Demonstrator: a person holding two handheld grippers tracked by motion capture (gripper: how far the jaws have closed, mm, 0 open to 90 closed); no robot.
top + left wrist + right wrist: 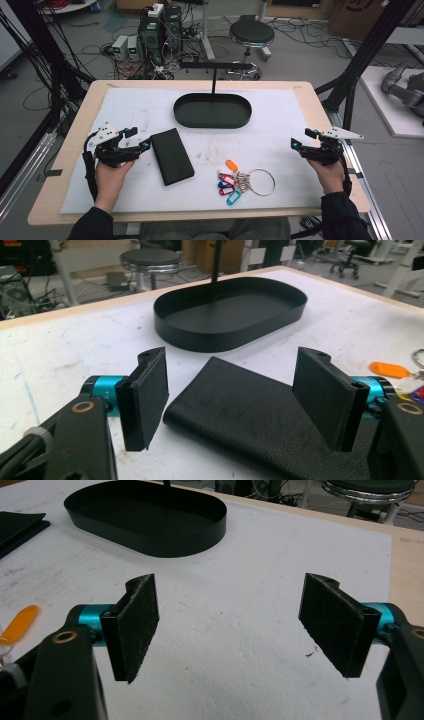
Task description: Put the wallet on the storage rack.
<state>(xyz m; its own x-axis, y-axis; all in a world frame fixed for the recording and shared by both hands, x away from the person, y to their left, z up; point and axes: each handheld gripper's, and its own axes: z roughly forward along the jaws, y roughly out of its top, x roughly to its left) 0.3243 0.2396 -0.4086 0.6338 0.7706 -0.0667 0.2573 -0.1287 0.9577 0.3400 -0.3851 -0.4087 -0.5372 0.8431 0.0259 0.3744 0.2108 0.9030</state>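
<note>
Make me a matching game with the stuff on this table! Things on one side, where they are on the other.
Things:
1. black wallet
2. oval tray
3. key ring with tags
4. stool

Places:
A. on the floor beyond the table
B. near side of the table, right of the middle
C. just beside the left gripper
D. far middle of the table

Pairs: 1-C, 2-D, 3-B, 4-A
</note>
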